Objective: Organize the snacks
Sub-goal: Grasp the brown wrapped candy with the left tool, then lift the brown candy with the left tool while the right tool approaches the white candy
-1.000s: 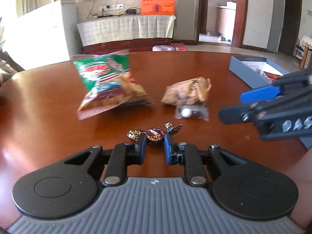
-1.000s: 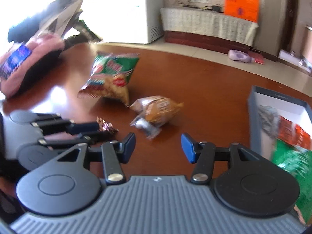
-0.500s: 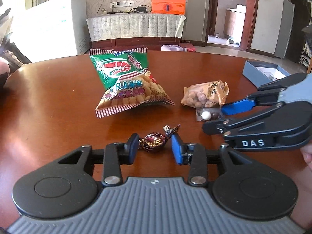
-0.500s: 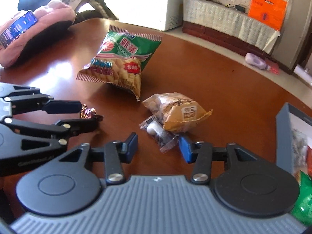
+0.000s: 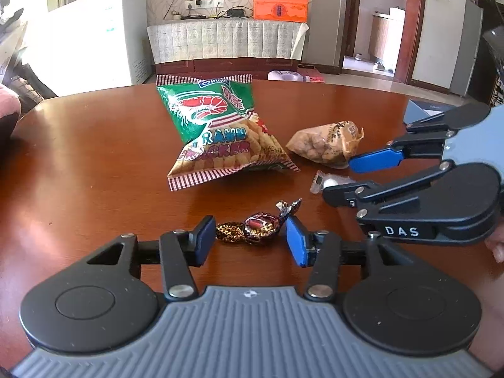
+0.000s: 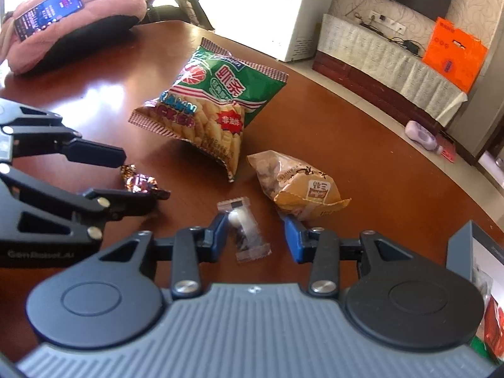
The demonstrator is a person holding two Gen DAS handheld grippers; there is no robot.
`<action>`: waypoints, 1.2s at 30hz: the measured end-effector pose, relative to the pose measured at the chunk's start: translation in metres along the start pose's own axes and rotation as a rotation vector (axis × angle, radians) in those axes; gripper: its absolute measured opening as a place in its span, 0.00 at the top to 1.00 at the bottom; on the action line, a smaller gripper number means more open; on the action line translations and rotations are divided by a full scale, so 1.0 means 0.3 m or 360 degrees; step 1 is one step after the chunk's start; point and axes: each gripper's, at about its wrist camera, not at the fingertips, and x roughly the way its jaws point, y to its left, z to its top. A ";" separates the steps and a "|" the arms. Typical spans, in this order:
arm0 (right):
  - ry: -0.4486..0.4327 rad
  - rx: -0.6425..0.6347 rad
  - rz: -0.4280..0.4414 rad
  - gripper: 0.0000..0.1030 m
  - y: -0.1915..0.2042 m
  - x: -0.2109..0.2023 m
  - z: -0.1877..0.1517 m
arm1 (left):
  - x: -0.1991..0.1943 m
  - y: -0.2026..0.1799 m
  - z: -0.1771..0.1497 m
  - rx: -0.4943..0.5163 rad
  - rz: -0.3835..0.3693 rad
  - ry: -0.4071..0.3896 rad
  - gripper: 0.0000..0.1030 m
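- The left gripper (image 5: 250, 242) sits low at the near edge of the round, glossy red-brown wooden bench (image 5: 94, 157); its blue-padded fingers (image 5: 296, 245) stand apart and are opening.
- Between those fingers lies a foil-wrapped candy with twisted brown and red ends (image 5: 255, 228). It rests on the bench, with the left pad about touching one twisted end and the right pad clear of it.
- The right gripper (image 6: 256, 236) is also low over the near part of the bench, to the right of the left one. Its fingers (image 6: 217, 236) are apart and closing.
- A small clear-wrapped sweet with a white ball inside (image 6: 244, 230) lies flat between them. The left pad is against its wrapper, while the right pad is still off it.
- Just beyond the right gripper's right finger lies a tan crinkled bag of peanuts (image 6: 297, 186) on its side, its torn-looking edge almost touching that finger.
- Farther toward the middle of the bench lies a green and red prawn-cracker bag with striped ends (image 5: 217, 135), puffed up, just left of the peanut bag.
- At the right edge of the bench stands a grey-blue open cardboard box (image 6: 458, 252) holding some packets.
- At the far left edge sits a pink plush cushion (image 6: 78, 22) with a lit smartphone (image 6: 48, 12) lying on top.
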 end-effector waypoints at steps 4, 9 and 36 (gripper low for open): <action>0.0047 0.0047 0.0097 0.78 -0.001 -0.011 0.002 | 0.008 0.001 0.003 0.0003 0.0009 -0.0002 0.45; 0.0078 0.0102 0.0065 0.77 0.008 -0.032 -0.010 | 0.018 -0.029 0.011 0.0072 -0.0012 -0.0030 0.45; -0.0114 0.0324 -0.0102 0.78 -0.008 -0.316 -0.077 | -0.050 -0.110 0.022 0.0101 0.0006 -0.0146 0.74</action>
